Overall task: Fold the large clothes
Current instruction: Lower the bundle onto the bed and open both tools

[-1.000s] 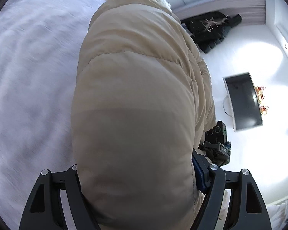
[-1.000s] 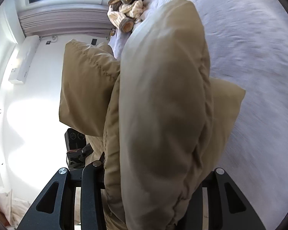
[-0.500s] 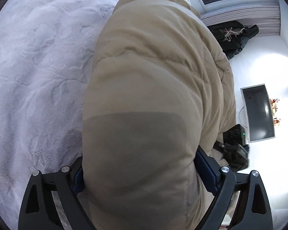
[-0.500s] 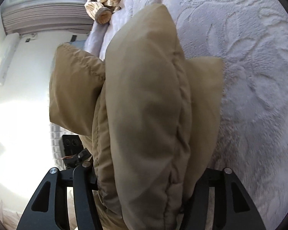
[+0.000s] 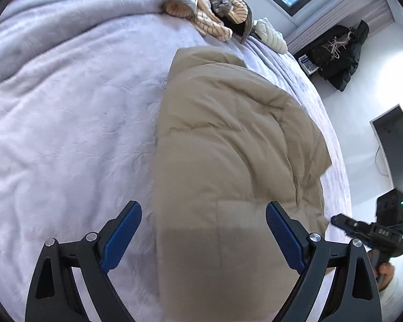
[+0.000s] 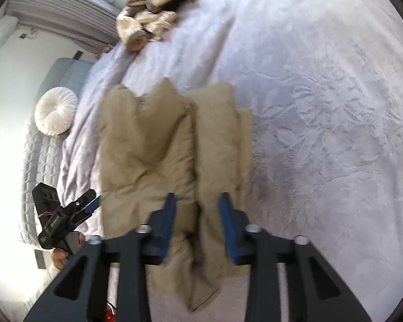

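Item one: beige padded coat (image 5: 228, 147), folded into a thick bundle, lying on the lilac bedspread (image 5: 67, 120) of the bed, near its edge.

Your left tool (image 5: 203, 237): blue pads spread wide and standing clear on either side of the coat's near end. The pads do not press on the cloth.

Your right tool (image 6: 197, 226): seen from its own camera, its jaws have just been closing, and the blue pads now stand narrowly apart with a fold of the coat (image 6: 174, 145) between them. The picture is blurred there, so you cannot tell whether the pads pinch the fold or merely flank it. From the left camera this tool (image 5: 335, 220) shows beyond the coat's right edge, over the floor side of the bed, with a hand (image 5: 384, 273) beneath it.

Surroundings:
- heap of striped and grey garments (image 5: 207, 8) at the far end of the bed, well apart from the coat;
- pale quilted item (image 5: 271, 36) just beside that heap;
- dark clothing pile (image 5: 335, 53) on the floor by the wall;
- dark screen (image 5: 395, 145) on the floor;
- round white cushion (image 6: 57, 114) on a quilted grey seat beside the bed.

Nothing lies on the coat itself.
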`<state>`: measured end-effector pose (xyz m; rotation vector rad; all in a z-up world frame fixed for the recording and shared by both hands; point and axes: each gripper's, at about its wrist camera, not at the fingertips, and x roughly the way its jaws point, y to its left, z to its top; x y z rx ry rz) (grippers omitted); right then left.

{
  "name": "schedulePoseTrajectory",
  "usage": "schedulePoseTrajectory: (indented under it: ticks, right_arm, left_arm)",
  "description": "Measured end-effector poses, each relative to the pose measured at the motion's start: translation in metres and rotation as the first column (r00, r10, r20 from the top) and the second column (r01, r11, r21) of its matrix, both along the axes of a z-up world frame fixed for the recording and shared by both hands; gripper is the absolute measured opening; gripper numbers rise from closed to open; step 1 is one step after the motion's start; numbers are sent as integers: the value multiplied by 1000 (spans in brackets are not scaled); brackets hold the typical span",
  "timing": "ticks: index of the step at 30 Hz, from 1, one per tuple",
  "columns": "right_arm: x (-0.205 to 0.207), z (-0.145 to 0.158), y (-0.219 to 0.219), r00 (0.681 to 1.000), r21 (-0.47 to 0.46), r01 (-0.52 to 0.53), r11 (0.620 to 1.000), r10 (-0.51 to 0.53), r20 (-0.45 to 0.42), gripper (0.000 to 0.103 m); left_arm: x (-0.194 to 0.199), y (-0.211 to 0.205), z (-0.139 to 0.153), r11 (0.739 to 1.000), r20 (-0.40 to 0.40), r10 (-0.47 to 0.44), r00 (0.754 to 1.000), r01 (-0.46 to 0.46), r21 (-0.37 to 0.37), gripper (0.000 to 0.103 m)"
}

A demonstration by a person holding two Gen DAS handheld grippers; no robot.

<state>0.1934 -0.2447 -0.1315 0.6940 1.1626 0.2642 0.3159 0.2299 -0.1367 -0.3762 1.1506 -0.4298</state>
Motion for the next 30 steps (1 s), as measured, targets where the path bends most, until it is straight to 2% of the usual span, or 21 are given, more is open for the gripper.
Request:
schedulePoseTrajectory:
  ticks: [4,5,6,9,10,13,16,20,24,27,30]
  right_arm:
    - [-14,22,30,995,-54,-85,995,88,54,23]
    - [10,28,60,993,-66,-100,993,104,48,23]
    - [9,23,72,991,-97,-127,987,131,28,22]
    - [11,-12,95,985,-224,-169,960,161,-53,16]
    - [8,-31,98,983,-241,-176,954,159,-90,14]
    - [-3,-77,90,981,-226,-143,964,109,-158,11]
    - [-5,-94,85,984,-192,-106,976,75,-162,11]
    - [-3,-90,91,981,-230,-157,960,125,-148,10]
    - [4,-89,93,980,-216,-140,966,104,-171,11]
    - [11,-76,96,977,-226,-125,966,80,-199,11]
    - [10,-52,96,981,-252,-114,961,69,-180,11]
  left_arm:
    - [-33,-5,-8,998,10,-27,1000,27,52,94]
    - [-44,-6,-13,997,5,-34,999,34,67,94]
    - [-55,-11,-19,995,-9,-48,999,48,84,94]
    - [-75,-26,-42,990,-16,-86,996,87,109,96]
    - [-79,-31,-48,988,-6,-90,996,91,127,101]
    - [-86,-40,-62,983,1,-112,994,111,146,103]
    - [-86,-39,-67,982,-4,-109,994,109,156,103]
    - [-83,-39,-69,981,-33,-101,994,105,161,103]
    - [-81,-40,-65,981,-64,-73,995,84,173,103]
    - [-78,-37,-65,983,-90,-49,995,64,172,103]
    - [-76,-37,-63,982,-103,-45,994,63,179,103]
